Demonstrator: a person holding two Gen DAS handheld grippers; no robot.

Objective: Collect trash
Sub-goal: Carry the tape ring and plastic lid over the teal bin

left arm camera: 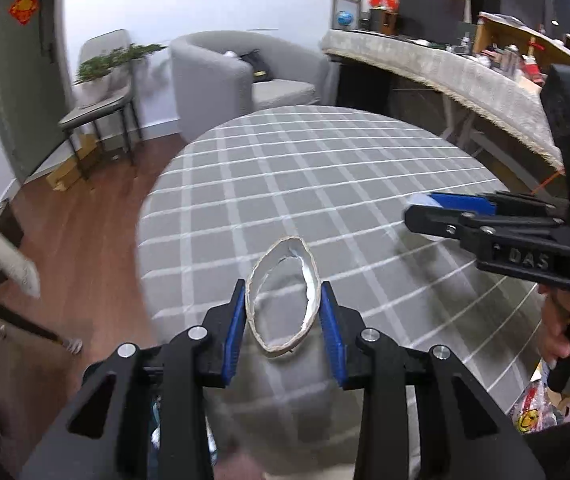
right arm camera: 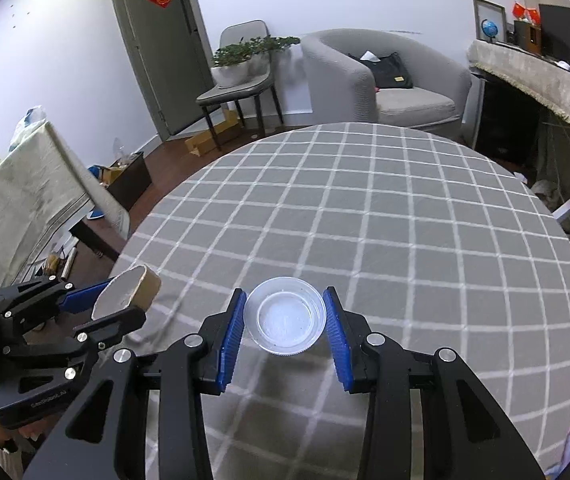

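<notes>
My left gripper (left arm camera: 283, 314) is shut on a squashed cardboard tube (left arm camera: 311, 292), its blue pads pressing the sides into an oval, open end facing the camera. It hangs above the round table with the grey checked cloth (left arm camera: 305, 168). In the right wrist view the tube (right arm camera: 135, 286) and left gripper (right arm camera: 119, 300) show at the lower left, over the table's edge. My right gripper (right arm camera: 285, 322) is shut on a clear round plastic lid (right arm camera: 285, 318), held above the cloth (right arm camera: 385, 200). The right gripper (left arm camera: 425, 210) also shows at the right of the left wrist view, a hand (left arm camera: 561, 340) on its handle.
A grey armchair (right arm camera: 385, 76) with a black bag and a chair bearing a potted plant (right arm camera: 241, 60) stand beyond the table. A long fringed counter (left arm camera: 445, 68) with clutter runs on the right. A covered low table (right arm camera: 33, 184) and boxes lie left. A colourful wrapper (left arm camera: 533, 408) sits lower right.
</notes>
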